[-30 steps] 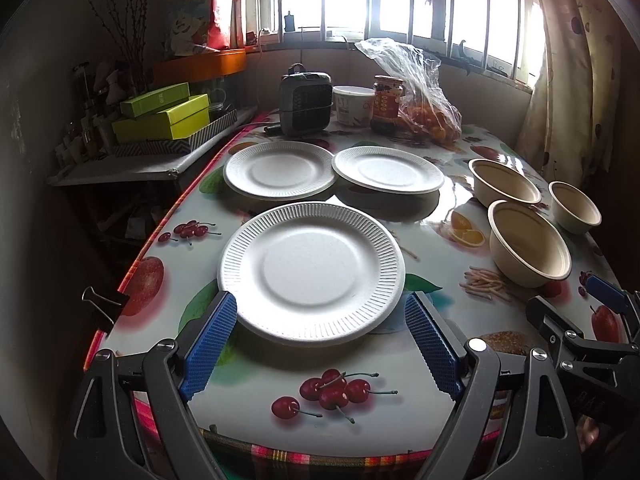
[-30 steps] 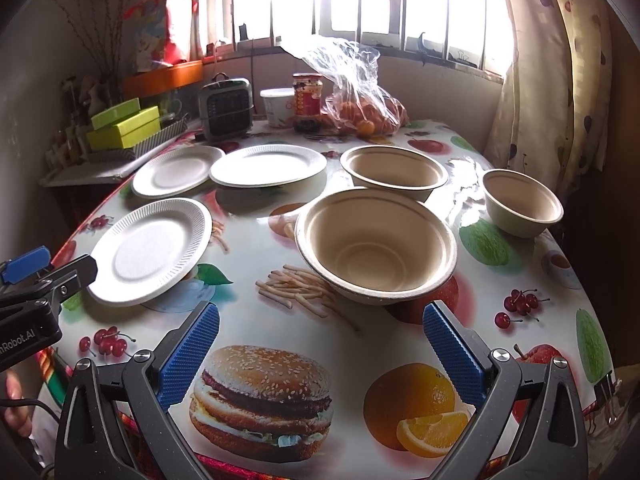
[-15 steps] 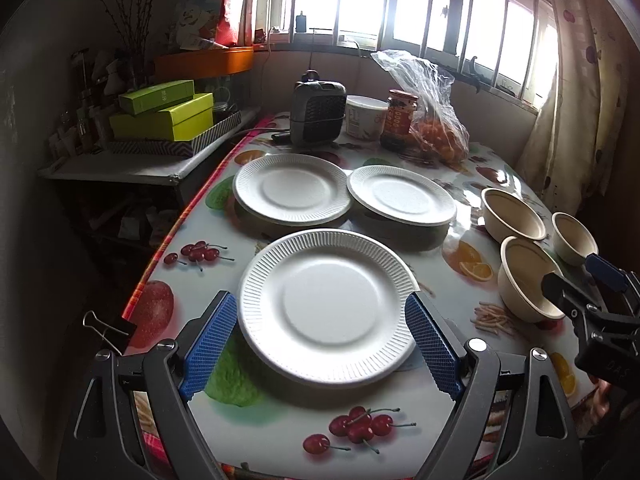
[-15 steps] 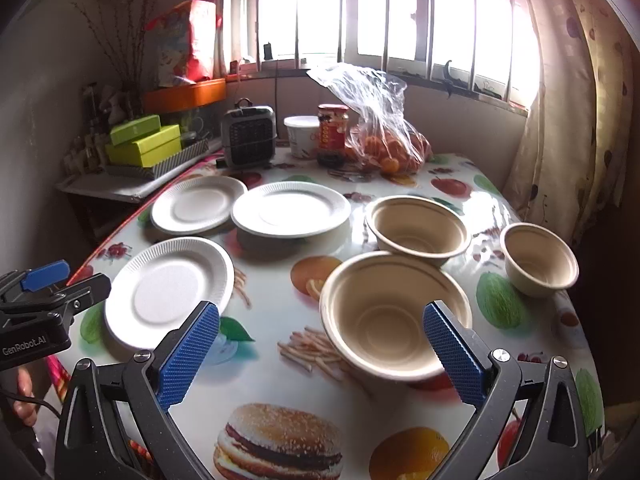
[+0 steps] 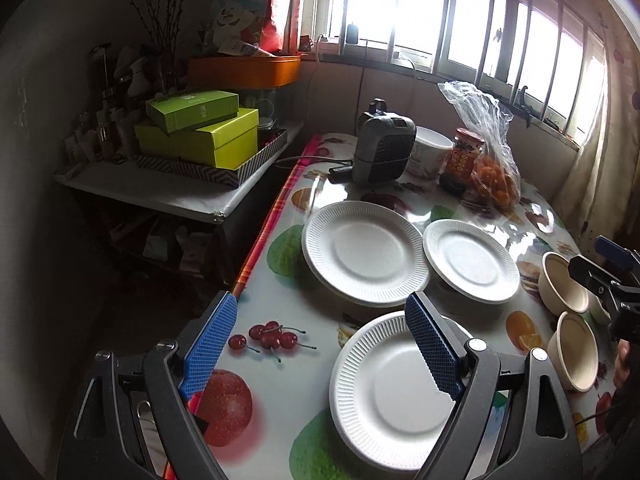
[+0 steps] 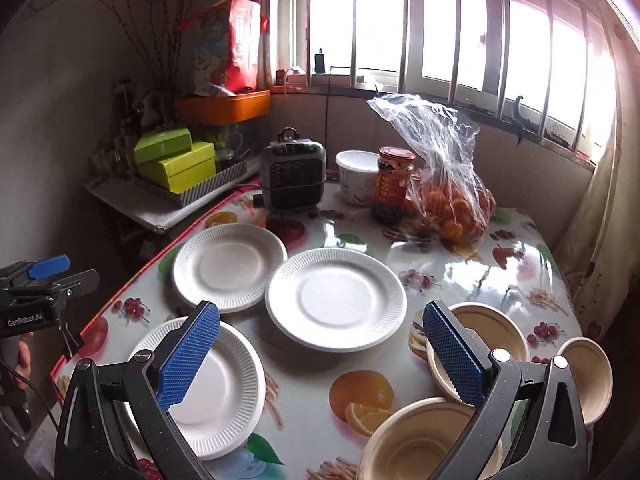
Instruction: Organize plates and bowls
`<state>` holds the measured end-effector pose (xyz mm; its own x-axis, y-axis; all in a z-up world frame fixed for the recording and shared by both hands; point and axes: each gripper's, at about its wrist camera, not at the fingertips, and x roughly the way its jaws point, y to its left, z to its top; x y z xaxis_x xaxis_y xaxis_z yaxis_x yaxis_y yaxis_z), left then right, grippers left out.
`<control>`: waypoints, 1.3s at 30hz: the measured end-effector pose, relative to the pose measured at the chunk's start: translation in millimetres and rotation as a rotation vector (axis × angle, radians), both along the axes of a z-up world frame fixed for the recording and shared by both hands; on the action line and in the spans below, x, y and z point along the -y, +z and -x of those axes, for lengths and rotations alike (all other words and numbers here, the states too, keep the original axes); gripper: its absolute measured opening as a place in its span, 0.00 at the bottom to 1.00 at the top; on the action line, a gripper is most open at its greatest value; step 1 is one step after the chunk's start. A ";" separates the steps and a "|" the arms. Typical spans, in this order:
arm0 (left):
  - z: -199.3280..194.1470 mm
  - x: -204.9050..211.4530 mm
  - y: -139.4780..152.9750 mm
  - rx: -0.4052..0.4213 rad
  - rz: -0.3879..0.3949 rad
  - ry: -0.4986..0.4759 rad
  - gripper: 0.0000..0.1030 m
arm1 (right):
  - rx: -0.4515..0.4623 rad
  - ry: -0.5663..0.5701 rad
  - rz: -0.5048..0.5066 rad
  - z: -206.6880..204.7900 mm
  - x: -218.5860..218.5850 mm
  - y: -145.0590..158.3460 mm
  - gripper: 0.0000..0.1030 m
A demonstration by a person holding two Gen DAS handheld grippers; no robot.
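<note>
Three white paper plates lie on the fruit-print table: a near one (image 5: 396, 396) (image 6: 212, 388), a far left one (image 5: 362, 252) (image 6: 228, 266) and a far right one (image 5: 472, 260) (image 6: 336, 294). Three tan bowls stand at the right: a large near one (image 6: 424, 440) (image 5: 574, 356), a middle one (image 6: 492, 334) (image 5: 560, 284) and a small one (image 6: 592, 372). My left gripper (image 5: 320, 354) is open and empty above the table's left edge, its right finger over the near plate. My right gripper (image 6: 320, 360) is open and empty above the table's middle.
At the table's far end stand a grey heater (image 6: 294, 176), a white tub (image 6: 356, 176), a red-lidded jar (image 6: 392, 184) and a bag of oranges (image 6: 452, 196). A side shelf with green boxes (image 5: 196, 136) is at the left. A curtain (image 6: 600, 200) hangs at the right.
Both grippers have risen and pulled back from the table. The left one has swung to the left, off the near plate. The right one now looks over the plates instead of the large bowl.
</note>
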<state>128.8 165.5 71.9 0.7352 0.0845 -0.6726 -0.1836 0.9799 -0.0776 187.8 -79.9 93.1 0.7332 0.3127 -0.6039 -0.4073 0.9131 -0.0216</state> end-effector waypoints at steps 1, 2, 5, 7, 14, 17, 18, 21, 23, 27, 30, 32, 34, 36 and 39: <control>-5.6 -4.8 0.6 -0.006 0.003 0.013 0.84 | -0.003 0.017 0.003 -9.4 -4.4 1.9 1.00; -11.1 -9.2 0.7 -0.008 0.014 0.016 0.84 | -0.006 0.036 0.006 -18.4 -9.1 3.5 0.99; -30.7 -23.5 -1.0 -0.019 0.025 0.049 0.84 | -0.035 0.085 -0.002 -48.4 -20.9 5.9 0.99; -43.5 -29.8 -4.1 -0.027 0.017 0.060 0.84 | -0.059 0.117 -0.009 -69.6 -28.9 4.6 0.96; -79.2 -47.9 -22.5 -0.065 0.069 0.067 0.84 | -0.144 0.196 0.035 -136.8 -56.4 -18.1 0.90; -89.2 -51.6 -35.5 -0.092 0.117 0.044 0.77 | -0.186 0.220 0.065 -161.1 -68.7 -33.4 0.88; -91.5 -52.7 -40.7 -0.104 0.139 0.040 0.74 | -0.204 0.230 0.068 -168.5 -72.1 -38.5 0.85; -97.7 -54.3 -55.0 -0.139 0.164 0.052 0.73 | -0.255 0.250 0.078 -185.3 -81.4 -53.8 0.77; -100.6 -55.0 -61.8 -0.155 0.174 0.054 0.68 | -0.276 0.258 0.087 -192.6 -87.0 -63.0 0.74; -104.6 -56.6 -69.3 -0.169 0.179 0.059 0.64 | -0.313 0.270 0.090 -204.5 -94.6 -77.7 0.69; -108.2 -57.5 -74.7 -0.181 0.189 0.057 0.64 | -0.343 0.277 0.093 -211.0 -98.0 -87.2 0.60; -109.4 -58.0 -77.9 -0.187 0.198 0.061 0.64 | -0.364 0.277 0.104 -214.7 -100.6 -93.9 0.54; -109.9 -59.7 -80.1 -0.187 0.228 0.063 0.57 | -0.385 0.277 0.106 -218.4 -103.0 -100.2 0.52; -111.1 -61.0 -83.2 -0.194 0.247 0.069 0.54 | -0.403 0.285 0.101 -220.5 -104.6 -105.0 0.51; -112.8 -58.9 -87.8 -0.206 0.246 0.064 0.54 | -0.423 0.293 0.081 -223.0 -105.5 -110.1 0.51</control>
